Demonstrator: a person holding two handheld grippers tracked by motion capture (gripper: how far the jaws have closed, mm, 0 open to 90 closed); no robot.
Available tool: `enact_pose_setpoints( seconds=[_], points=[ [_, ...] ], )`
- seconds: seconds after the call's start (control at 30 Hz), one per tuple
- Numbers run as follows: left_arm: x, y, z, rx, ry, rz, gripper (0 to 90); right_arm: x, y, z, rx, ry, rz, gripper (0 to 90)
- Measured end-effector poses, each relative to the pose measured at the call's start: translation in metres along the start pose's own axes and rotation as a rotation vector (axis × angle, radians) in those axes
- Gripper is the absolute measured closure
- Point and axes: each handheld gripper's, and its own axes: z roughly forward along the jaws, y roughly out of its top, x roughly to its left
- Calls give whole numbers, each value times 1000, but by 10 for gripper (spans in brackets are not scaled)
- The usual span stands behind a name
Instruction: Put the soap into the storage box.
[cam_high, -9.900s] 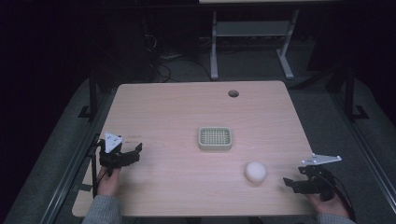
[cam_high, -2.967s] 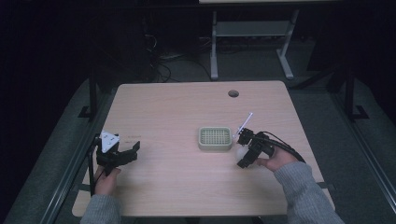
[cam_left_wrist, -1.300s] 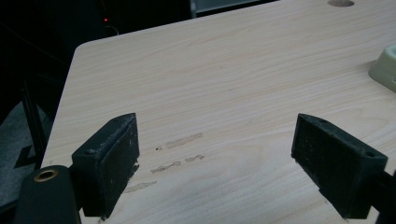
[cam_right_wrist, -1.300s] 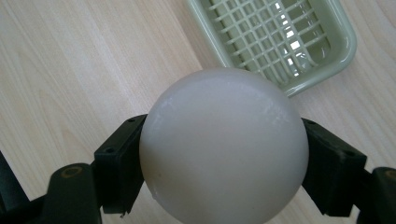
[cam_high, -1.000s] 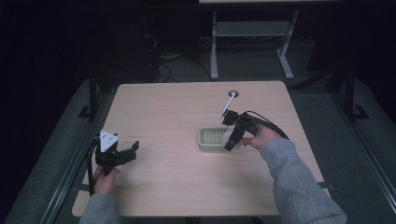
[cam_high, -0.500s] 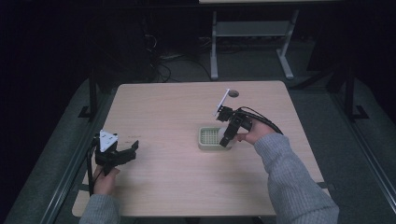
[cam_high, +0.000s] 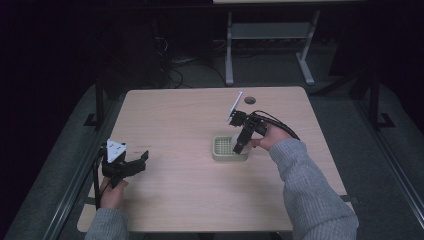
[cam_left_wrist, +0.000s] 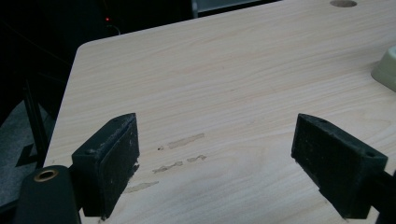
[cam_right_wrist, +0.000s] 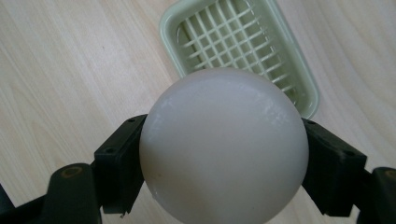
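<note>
A white ball (cam_right_wrist: 223, 144) is clamped between the jaws of my right gripper (cam_high: 241, 141), which hangs tilted downward just above the pale green grid tray (cam_high: 223, 148) in the middle of the table. In the right gripper view the tray (cam_right_wrist: 187, 23) lies beyond and below the ball, which hides part of it. My left gripper (cam_high: 131, 166) rests near the table's front left, jaws wide apart with bare wood between its pads (cam_left_wrist: 109, 163). A corner of the tray (cam_left_wrist: 385, 70) shows at the right edge of the left gripper view.
The wooden table (cam_high: 190, 120) has a round cable hole (cam_high: 249, 100) at its back right. Faint scuff marks (cam_left_wrist: 180, 156) lie on the wood ahead of the left gripper. A grey desk frame (cam_high: 270, 35) stands on the floor behind the table.
The right gripper picked up the white ball from the front right of the table and carried it left and forward over the tray, dipping lower in the last half second. The left gripper has stayed put.
</note>
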Motion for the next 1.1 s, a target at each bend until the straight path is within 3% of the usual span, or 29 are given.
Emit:
enact_pose_setpoints(
  seconds=[0.17,1.1],
  points=[
    [0,0,0,0,-1,0,148,-2,3,1,-17,7,4,236],
    [0,1,0,-2,-2,-1,148,-7,23,27,25,3,16,237]
  ],
)
